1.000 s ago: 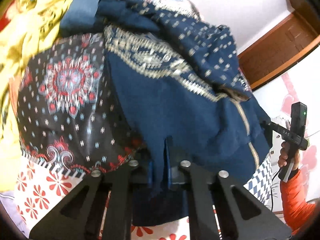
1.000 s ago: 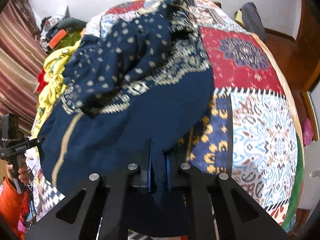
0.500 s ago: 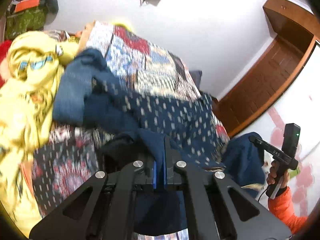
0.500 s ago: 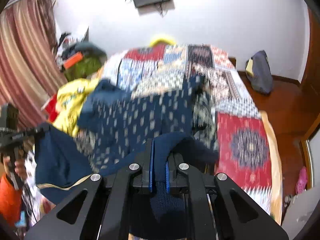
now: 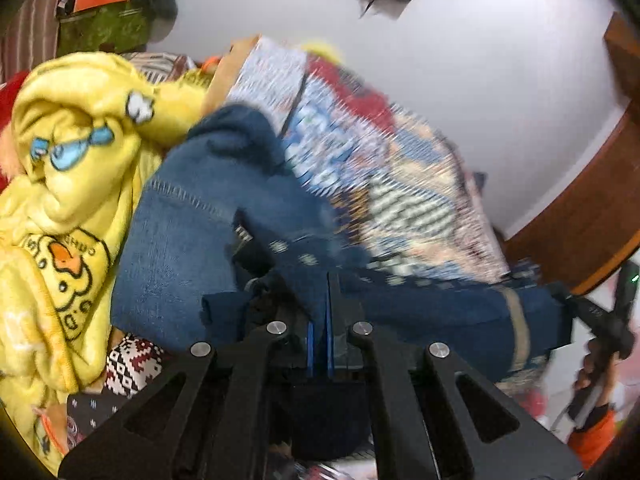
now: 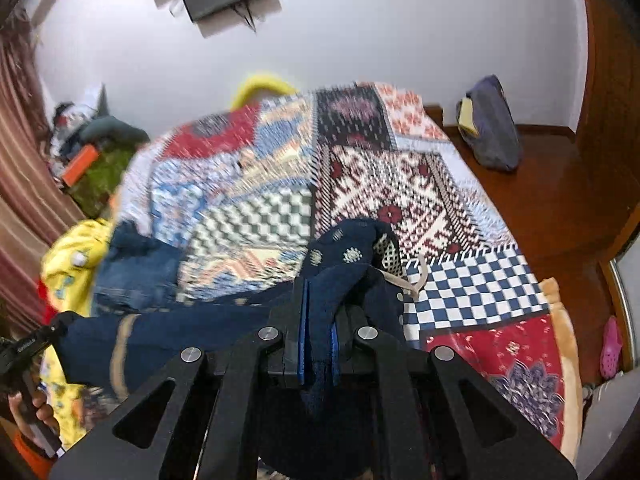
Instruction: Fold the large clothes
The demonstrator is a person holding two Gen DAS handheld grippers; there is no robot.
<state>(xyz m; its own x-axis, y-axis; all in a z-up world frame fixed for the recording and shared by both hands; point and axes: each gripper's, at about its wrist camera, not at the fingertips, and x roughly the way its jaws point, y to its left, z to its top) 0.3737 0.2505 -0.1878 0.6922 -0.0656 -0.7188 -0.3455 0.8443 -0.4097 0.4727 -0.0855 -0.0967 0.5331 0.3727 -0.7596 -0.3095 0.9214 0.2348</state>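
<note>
- Holding a navy printed garment (image 5: 440, 308) stretched between two grippers, lifted above the patchwork bedspread (image 6: 400, 200); judged to be the opening-out step, ahead of any fold.
- Left gripper (image 5: 319, 320), lower centre of the left wrist view: blue pads pressed together, pinching a thin edge of the navy cloth; garment running from there toward the right edge of the frame.
- Right gripper (image 6: 318, 320), lower centre of the right wrist view: pads closing on a thicker bunch of the same cloth, with a pale drawstring (image 6: 414, 280) hanging just right of the grip.
- Both grippers pointing roughly level across the bed toward the far wall; each one appearing at the side edge of the other's view, the cloth with its tan stripe spanning between.
- Lying at centre left of the left wrist view: blue jeans (image 5: 180, 248), beside a yellow duck-print blanket (image 5: 72, 184).
- Next move, as a judgement: lowering the cloth flat onto a bare stretch of the bedspread, keeping both corners level and tension even, avoiding the jeans pile.
</note>
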